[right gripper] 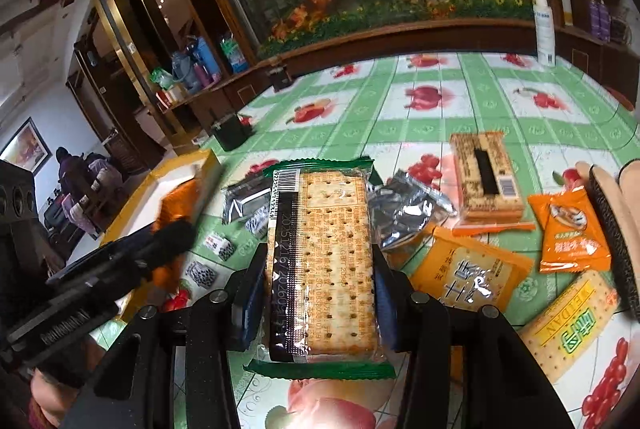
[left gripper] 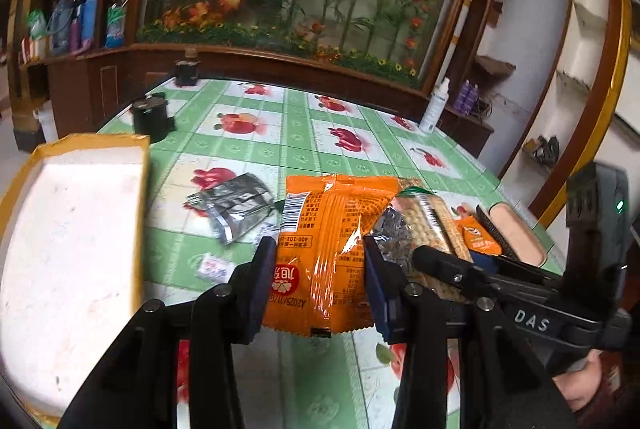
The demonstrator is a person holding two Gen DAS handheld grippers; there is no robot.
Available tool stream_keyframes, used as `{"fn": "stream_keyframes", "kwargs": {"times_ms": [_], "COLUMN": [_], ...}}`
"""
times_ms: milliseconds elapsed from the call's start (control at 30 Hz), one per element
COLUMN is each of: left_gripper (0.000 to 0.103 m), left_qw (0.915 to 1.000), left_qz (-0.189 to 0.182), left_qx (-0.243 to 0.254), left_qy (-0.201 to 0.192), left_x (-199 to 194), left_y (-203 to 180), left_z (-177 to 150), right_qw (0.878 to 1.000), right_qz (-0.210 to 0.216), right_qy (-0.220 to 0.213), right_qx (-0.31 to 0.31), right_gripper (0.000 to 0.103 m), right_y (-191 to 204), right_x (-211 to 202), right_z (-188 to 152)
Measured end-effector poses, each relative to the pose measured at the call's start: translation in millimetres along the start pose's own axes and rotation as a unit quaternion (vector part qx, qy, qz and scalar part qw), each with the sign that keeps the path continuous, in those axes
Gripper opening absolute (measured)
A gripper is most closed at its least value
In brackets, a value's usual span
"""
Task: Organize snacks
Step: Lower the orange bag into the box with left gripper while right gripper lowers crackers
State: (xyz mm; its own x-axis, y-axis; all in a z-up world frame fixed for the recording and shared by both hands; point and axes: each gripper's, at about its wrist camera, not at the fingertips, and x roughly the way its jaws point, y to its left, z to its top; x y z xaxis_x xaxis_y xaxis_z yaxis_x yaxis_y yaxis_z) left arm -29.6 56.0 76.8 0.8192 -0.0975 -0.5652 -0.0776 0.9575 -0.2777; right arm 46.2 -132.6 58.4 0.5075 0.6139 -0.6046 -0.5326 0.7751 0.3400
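Already both tools pinch slick wrappers, the left gripper (left gripper: pixel 318 261) an orange snack packet (left gripper: pixel 328 249) and the right gripper (right gripper: pixel 320 279) a cracker pack (right gripper: pixel 326 261), so either could slip free near the table's (left gripper: pixel 304 137) left edge before reaching the box (left gripper: pixel 68 249).

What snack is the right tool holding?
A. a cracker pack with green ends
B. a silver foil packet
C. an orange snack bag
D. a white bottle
A: the right tool is shut on the cracker pack with green ends, lifted over the tablecloth; the orange snack bag sits in the left tool instead.
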Motion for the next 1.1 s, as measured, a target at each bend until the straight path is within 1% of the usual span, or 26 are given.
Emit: {"fn": "stream_keyframes", "kwargs": {"times_ms": [67, 200, 267, 300, 333, 367, 400, 433, 500, 567, 633, 733, 767, 933, 1100], "left_gripper": [0.042, 0.042, 0.042, 0.042, 0.042, 0.042, 0.042, 0.042, 0.042, 0.042, 0.042, 0.042, 0.042, 0.042, 0.043], "left_qw": [0.9999, 0.9995, 0.9986, 0.9980, 0.9970, 0.9955, 0.9934, 0.9918, 0.9887, 0.9855, 0.9829, 0.9811, 0.9805, 0.9782, 0.9773], "left_qz": [-0.007, 0.003, 0.023, 0.027, 0.032, 0.045, 0.064, 0.074, 0.093, 0.113, 0.126, 0.150, 0.158, 0.180, 0.194], "left_qx": [-0.014, -0.030, -0.046, -0.055, -0.068, -0.081, -0.092, -0.101, -0.115, -0.126, -0.134, -0.122, -0.117, -0.104, -0.085], "left_qy": [-0.003, -0.012, -0.013, -0.016, -0.020, -0.022, -0.022, -0.024, -0.023, -0.021, -0.015, -0.012, -0.011, -0.009, 0.001], "left_x": [-14.3, -43.8, -57.7, -63.0, -69.3, -74.5, -79.9, -85.4, -91.4, -98.5, -100.7, -103.7, -105.1, -104.8, -89.0], "left_y": [14.3, 51.0, 78.4, 90.1, 105.0, 119.2, 134.1, 146.5, 164.5, 179.3, 188.6, 191.6, 192.6, 193.6, 188.5], "left_z": [1.4, 3.1, 0.7, -1.3, -4.8, -9.0, -14.6, -19.9, -28.1, -37.7, -45.1, -52.0, -53.2, -55.4, -53.0], "right_qw": [1.000, 1.000, 1.000, 1.000, 1.000, 0.999, 0.999, 0.998, 0.995, 0.991, 0.988, 0.984, 0.983, 0.976, 0.969], "right_qz": [-0.004, -0.008, -0.001, 0.000, 0.002, 0.008, 0.021, 0.040, 0.067, 0.072, 0.076, 0.095, 0.095, 0.090, 0.088], "right_qy": [-0.004, -0.008, -0.003, -0.005, -0.007, -0.005, 0.002, 0.011, 0.026, 0.032, 0.043, 0.071, 0.078, 0.099, 0.117], "right_qx": [-0.004, -0.010, -0.010, -0.017, -0.028, -0.035, -0.040, -0.047, -0.071, -0.107, -0.124, -0.130, -0.136, -0.175, -0.201], "right_gripper": [0.050, 0.050, 0.051, 0.051, 0.051, 0.051, 0.051, 0.051, 0.051, 0.051, 0.051, 0.051, 0.051, 0.051, 0.051], "right_y": [2.1, 7.2, 18.4, 26.2, 40.8, 54.2, 69.5, 87.7, 124.3, 161.9, 186.7, 210.0, 216.6, 235.6, 241.1], "right_x": [-1.9, -1.7, 1.2, 1.4, 2.6, 5.1, 8.9, 14.1, 25.5, 38.7, 53.9, 78.6, 85.0, 104.4, 115.6], "right_z": [-1.1, -3.1, -2.0, -1.5, -1.1, -1.1, -1.5, -2.2, -4.3, -8.0, -11.8, -18.5, -21.4, -34.3, -48.4]}}
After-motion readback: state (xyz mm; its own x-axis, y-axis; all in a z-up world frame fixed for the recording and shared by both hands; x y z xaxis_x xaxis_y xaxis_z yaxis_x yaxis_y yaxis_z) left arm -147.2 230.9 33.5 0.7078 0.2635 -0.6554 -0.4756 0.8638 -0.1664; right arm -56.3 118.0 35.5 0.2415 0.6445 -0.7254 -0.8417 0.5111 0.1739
